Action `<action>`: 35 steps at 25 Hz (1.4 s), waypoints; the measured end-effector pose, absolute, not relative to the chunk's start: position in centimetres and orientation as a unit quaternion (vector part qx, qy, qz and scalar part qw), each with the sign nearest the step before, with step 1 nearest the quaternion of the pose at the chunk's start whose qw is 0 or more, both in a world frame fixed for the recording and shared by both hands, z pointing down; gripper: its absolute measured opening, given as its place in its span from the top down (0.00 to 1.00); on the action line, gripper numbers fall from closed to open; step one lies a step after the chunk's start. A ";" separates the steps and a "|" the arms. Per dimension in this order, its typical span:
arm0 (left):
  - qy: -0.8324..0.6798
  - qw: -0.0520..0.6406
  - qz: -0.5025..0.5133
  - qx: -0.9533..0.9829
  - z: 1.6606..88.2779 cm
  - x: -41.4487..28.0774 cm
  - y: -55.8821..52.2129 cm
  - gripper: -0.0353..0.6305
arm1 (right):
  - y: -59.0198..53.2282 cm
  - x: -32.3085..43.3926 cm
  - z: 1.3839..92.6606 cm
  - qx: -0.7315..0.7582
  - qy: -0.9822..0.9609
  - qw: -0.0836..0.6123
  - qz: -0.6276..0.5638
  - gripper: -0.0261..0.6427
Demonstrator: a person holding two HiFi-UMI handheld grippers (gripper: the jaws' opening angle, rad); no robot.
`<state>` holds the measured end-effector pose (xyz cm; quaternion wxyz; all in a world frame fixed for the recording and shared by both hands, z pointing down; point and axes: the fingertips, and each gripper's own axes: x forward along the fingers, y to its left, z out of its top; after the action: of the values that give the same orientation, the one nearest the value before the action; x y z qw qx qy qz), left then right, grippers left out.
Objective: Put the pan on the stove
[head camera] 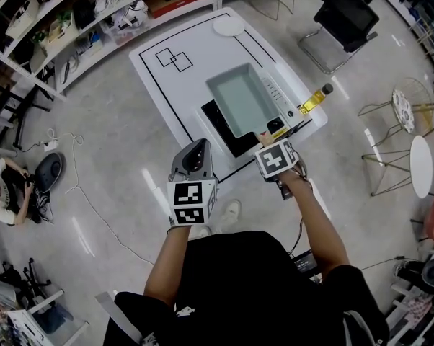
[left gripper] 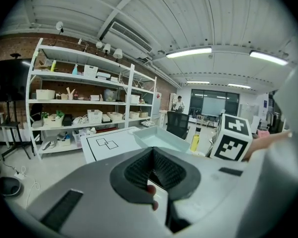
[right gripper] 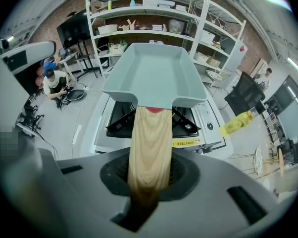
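Observation:
A rectangular grey-green pan (head camera: 238, 98) with a pale wooden handle (right gripper: 150, 133) hangs over the black stove (head camera: 230, 141) at the table's near edge. My right gripper (head camera: 266, 137) is shut on the end of that handle. In the right gripper view the pan (right gripper: 154, 73) sits raised above the burner grate (right gripper: 186, 124). My left gripper (head camera: 197, 147) is held off the table's front edge, left of the stove, jaws shut with nothing between them. In the left gripper view (left gripper: 154, 157) the pan (left gripper: 161, 139) shows ahead.
A yellow oil bottle (head camera: 316, 99) stands at the table's right edge beside the stove's white control panel (head camera: 277, 94). A white plate (head camera: 228, 26) lies at the far corner. Shelves (head camera: 73, 27) line the left, chairs stand beyond the table, and a person (head camera: 4, 189) sits on the floor.

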<state>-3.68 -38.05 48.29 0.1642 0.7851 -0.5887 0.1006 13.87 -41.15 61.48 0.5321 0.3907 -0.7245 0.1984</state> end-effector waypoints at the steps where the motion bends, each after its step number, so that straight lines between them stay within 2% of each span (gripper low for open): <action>1: -0.589 0.165 0.101 0.784 48.3 -3.8 -38.1 0.93 | -41.0 14.1 61.7 0.391 -0.720 0.537 0.201 0.88; 21: -0.583 0.169 0.104 0.788 49.2 -4.2 -38.6 0.93 | -39.9 15.3 64.0 0.364 -0.698 0.580 0.210 0.88; 35: -0.580 0.176 0.101 0.789 49.3 -4.0 -39.0 0.93 | -40.0 15.2 64.0 0.347 -0.706 0.583 0.202 0.88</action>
<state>-3.99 -39.00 49.32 0.1758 0.7890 -0.5799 0.1013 15.22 -40.04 64.02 0.5835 0.3470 -0.7059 0.2022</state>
